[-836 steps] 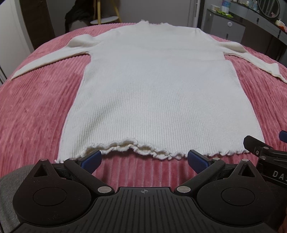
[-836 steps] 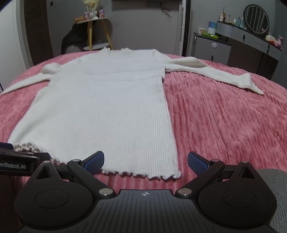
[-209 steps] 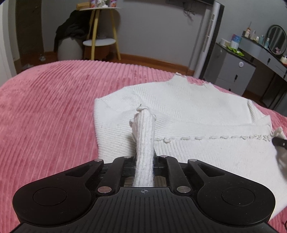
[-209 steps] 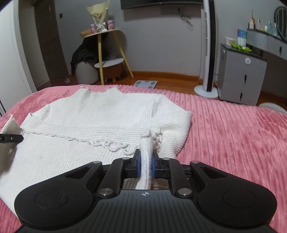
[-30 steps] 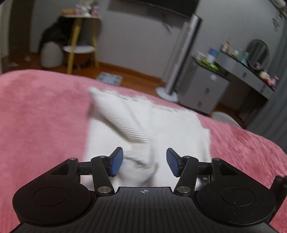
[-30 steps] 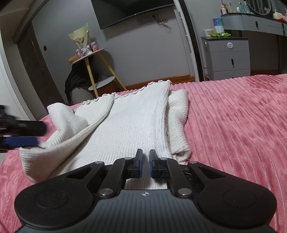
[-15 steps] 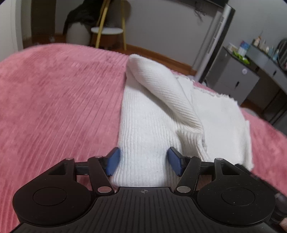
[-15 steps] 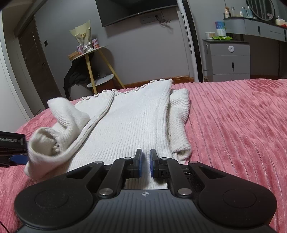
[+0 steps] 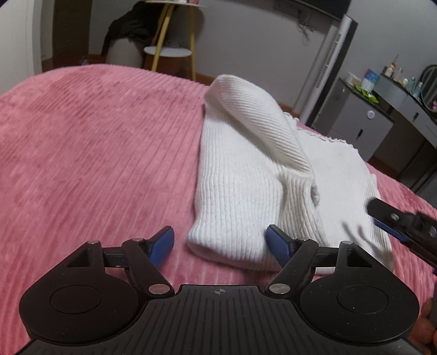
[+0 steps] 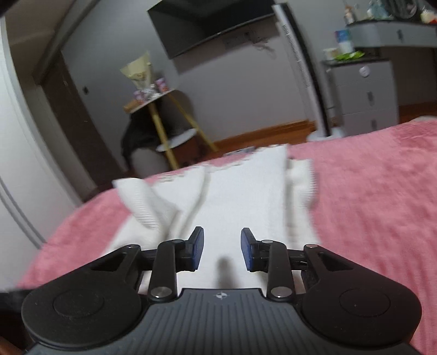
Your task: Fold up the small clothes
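The white ribbed sweater [image 9: 245, 185] lies folded into a long strip on the pink bed cover [image 9: 95, 150]. One sleeve [image 9: 259, 123] is draped loosely over its top. My left gripper [image 9: 220, 243] hangs low at the strip's near end, its jaws opening wide. The sweater's near corner sits between the blue pads, which do not touch it. In the right wrist view my right gripper [image 10: 221, 251] hovers over the sweater [image 10: 245, 196], its jaws opening and nothing pinched between them. The right gripper [image 9: 382, 218] also shows at the right edge of the left wrist view.
Pink bed cover [image 10: 368, 204] spreads to both sides of the sweater. Beyond the bed stand a yellow-legged side table [image 9: 169, 49], a tall tower fan [image 9: 327, 68] and a grey cabinet [image 9: 363, 128]. A dark screen [image 10: 207, 24] hangs on the wall.
My left gripper has sunk toward the sweater's near end while its jaws spread wider. My right gripper's jaws have parted from shut, and that gripper has lifted slightly.
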`<state>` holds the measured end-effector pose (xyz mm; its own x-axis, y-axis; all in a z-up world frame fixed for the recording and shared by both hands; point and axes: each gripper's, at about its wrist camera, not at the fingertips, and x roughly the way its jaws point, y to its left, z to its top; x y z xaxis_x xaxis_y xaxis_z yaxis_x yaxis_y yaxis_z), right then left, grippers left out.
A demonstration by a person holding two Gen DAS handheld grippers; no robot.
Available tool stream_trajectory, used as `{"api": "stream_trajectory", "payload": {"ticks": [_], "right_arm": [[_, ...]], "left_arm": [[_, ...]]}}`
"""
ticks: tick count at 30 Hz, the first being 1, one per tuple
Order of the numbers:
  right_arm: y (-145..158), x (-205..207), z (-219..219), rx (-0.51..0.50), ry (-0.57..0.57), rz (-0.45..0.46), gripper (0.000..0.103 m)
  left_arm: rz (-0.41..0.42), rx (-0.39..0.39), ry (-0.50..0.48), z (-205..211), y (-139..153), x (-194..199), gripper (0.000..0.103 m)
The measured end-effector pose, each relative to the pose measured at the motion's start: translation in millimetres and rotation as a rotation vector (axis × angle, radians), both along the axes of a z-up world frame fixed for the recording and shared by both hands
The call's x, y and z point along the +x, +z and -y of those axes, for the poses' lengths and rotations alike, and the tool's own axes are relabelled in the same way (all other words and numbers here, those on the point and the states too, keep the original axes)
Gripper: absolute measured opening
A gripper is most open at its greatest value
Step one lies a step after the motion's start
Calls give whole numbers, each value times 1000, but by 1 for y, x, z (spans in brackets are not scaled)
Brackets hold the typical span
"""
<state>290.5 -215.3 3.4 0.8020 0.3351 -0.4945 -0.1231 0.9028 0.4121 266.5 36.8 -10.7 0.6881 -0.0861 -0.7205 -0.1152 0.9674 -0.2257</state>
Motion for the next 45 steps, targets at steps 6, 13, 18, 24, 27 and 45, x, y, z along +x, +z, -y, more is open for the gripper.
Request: {"api": "stream_trajectory", "payload": {"ticks": [6, 13, 18, 24, 27, 45], "right_arm": [[-9, 40, -20, 139, 149, -126, 50], [-19, 92, -39, 268, 185, -228, 68], [-25, 109, -70, 174, 221, -235, 54], [-15, 101, -68, 91, 151, -168, 19], [0, 85, -62, 30, 104, -81, 18], [-20, 49, 52, 222, -66, -169, 36]], "left_arm": [[-1, -82, 13, -26, 9, -5, 81], [-36, -120, 46, -39, -5, 0, 81], [-28, -135, 45, -40, -9, 0, 81], [-17, -141, 17, -33, -6, -1, 82], [2, -137, -18, -25, -1, -3, 82], [-10, -178, -100, -5, -7, -1, 84]]}}
